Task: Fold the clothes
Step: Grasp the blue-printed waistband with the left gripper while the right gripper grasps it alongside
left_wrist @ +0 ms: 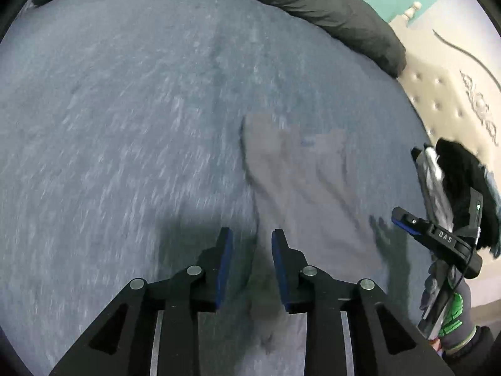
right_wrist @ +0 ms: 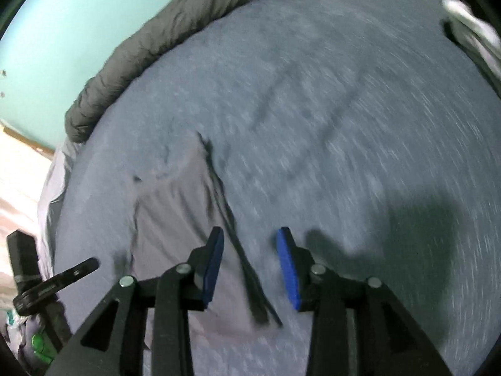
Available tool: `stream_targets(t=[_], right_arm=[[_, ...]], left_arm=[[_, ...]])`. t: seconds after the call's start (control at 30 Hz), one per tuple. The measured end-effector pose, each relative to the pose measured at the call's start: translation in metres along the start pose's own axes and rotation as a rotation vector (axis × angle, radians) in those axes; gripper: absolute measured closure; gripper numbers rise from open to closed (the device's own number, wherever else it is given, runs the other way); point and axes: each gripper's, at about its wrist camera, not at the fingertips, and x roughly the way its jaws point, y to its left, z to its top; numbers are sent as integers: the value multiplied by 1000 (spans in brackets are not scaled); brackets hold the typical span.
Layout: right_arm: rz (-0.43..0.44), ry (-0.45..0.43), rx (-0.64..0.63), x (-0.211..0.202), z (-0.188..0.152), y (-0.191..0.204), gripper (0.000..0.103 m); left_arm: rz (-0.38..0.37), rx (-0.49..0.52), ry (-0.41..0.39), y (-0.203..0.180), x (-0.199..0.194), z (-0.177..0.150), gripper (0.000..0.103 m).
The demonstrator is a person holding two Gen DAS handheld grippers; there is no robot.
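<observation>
Now | garment apparently flat on bed | beyond parted fingers

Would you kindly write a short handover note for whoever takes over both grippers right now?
Left gripper: open, empty, low over the near left edge of the garment.
Right gripper: open, empty, over the garment's other long edge, where a dark seam or cord runs between its fingers.
Garment: pale grey-mauve, lying mostly flat with some wrinkles on the blue-grey bedsheet. A dark quilt is bunched along the far side of the bed.
Done: garment laid out; no fold is clearly visible, though the views are blurred.
Left: grip the edges, fold, smooth.
</observation>
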Motion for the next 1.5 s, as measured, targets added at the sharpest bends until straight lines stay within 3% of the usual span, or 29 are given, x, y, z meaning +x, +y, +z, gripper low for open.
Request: stream_targets(t=[0.13,0.23,0.57,0.6,0.63,0.67,0.73,0.8,1.0,1.1,1.27,1.33,1.4,1.5], right_arm=[[26,8,-74,15,19,49,60],[28,23,-116,33,31,46,55],[-11,104,-198,100,53,52,55],[-11,105,-201,103,53,53,55],[-14,106,-208,107,53,54,55],[-17,104,-218,110,53,56,56],[-9,95,-236,111,54,58,83],[26,88,-245,110,53,59,96],[61,54,-284,101,49,73,101],[45,50,-282,101,51,75,101],[-15,100,-243,119,55,75,97],[-6,108,-214,128,57,74,80],[17,100,-180,130,60,71,71],[24,99,-185,135,60,73,69]], left_arm=[[4,-32,9,3,28,28,75],[5,-41,23,7,45,41,75],[-45,-41,23,5,68,59,77],[-47,-30,18,5,69,60,84],[-49,-26,18,6,69,59,98],[-52,-32,13,7,67,59,98],[-57,-50,-1,11,62,57,99],[-57,-80,-20,17,57,55,99],[-50,-146,-10,25,64,50,99],[-48,-161,0,26,65,50,98],[-17,-162,21,23,67,51,87],[-18,-171,20,23,66,53,79],[-17,-169,7,25,62,56,72],[-20,-164,9,26,63,59,70]])
